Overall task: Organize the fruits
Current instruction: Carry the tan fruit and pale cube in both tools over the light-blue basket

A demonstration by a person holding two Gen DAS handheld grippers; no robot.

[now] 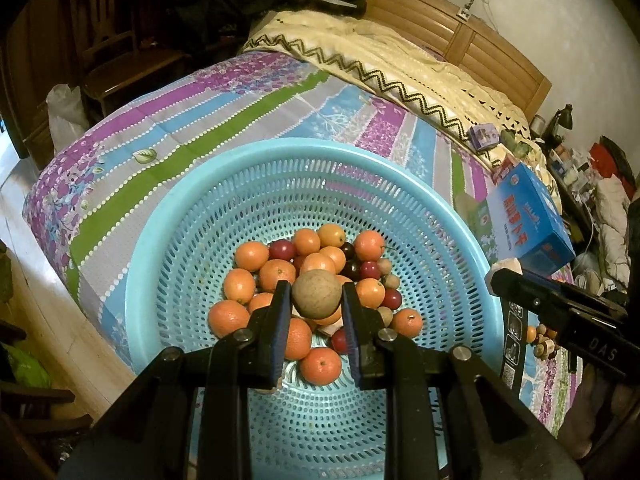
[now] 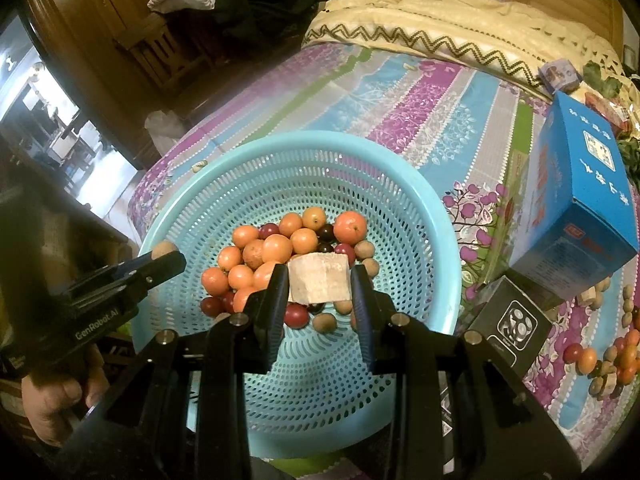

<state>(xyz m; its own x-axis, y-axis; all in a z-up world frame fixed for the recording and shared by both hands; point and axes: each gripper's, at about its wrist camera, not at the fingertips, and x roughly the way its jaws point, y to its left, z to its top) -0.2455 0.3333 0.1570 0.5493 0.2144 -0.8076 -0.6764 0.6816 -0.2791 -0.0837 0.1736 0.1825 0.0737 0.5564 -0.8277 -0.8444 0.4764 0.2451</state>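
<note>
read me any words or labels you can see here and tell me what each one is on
"GenRobot.AI": on the body of the left gripper, seen from the right wrist.
"DAS": on the body of the right gripper, seen from the left wrist.
Blue box: printed characters, too blurred to read.
Black box: a round graphic, small print unreadable.
Small purple box: unreadable.

My basket (image 1: 132,300) sits on the bed (image 1: 168,136) with fruit (image 1: 280,272) heaped in its middle. To its right stands a carton (image 2: 576,200), a smaller box (image 2: 508,328) before it, and beyond, probably more loose fruit (image 2: 612,356).
</note>
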